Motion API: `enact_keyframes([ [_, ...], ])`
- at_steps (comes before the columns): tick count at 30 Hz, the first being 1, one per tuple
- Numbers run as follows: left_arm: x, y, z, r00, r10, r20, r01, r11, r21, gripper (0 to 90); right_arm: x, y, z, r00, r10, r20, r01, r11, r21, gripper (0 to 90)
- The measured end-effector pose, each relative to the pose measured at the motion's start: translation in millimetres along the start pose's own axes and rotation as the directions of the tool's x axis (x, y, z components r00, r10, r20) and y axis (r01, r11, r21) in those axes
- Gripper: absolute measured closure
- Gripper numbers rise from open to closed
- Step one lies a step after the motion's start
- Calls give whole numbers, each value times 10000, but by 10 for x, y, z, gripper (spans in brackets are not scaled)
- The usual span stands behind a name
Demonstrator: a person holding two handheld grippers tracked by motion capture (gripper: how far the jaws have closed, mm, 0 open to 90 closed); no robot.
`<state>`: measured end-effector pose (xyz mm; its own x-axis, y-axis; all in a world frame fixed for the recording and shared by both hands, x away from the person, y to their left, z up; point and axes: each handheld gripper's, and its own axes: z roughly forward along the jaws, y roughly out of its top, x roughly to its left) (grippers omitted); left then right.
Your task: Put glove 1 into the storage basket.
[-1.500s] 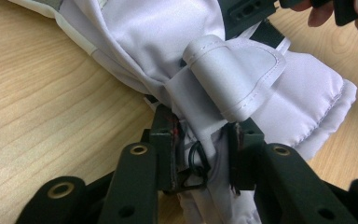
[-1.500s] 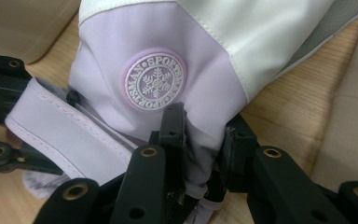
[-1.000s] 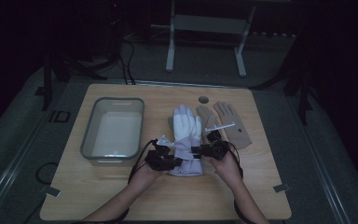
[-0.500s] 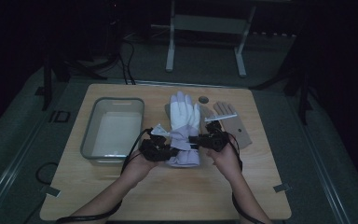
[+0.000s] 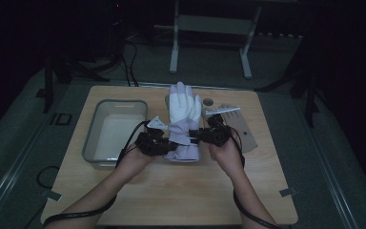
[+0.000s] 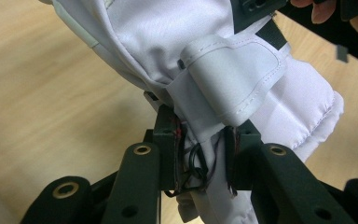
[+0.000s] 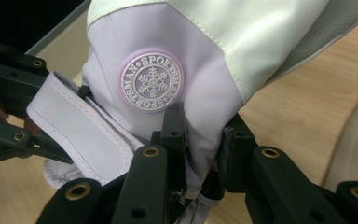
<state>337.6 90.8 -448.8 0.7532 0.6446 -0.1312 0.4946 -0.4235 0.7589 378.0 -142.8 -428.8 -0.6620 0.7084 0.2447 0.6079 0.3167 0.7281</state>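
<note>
A padded white and lilac fabric ski glove point(image 5: 183, 125) is held above the light wooden table point(image 5: 181, 191), just right of a clear plastic tub point(image 5: 114, 136). Its cuff is pinched from both sides: the left gripper point(image 6: 200, 140) is closed on cloth below the strap, the right gripper point(image 7: 203, 140) beneath the round snowflake badge. Since only thin folds are caught, slippage is judged likely if the grippers are drawn apart.

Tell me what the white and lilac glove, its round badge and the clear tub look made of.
White and lilac padded glove: smooth woven synthetic fabric, matte, with stitched seams and puffy quilting. Round lilac snowflake badge: probably moulded rubber, with raised letters. Clear rectangular tub: translucent plastic, apparently. Both grippers pinch the cuff.
</note>
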Motion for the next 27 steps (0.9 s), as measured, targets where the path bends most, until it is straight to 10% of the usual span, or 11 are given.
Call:
enact_keyframes([
  [27,665,-392,-849,9931,-370,-1117,408,9986,323,712,772,560,806,9921,-796,-966,806,9967,61,752],
])
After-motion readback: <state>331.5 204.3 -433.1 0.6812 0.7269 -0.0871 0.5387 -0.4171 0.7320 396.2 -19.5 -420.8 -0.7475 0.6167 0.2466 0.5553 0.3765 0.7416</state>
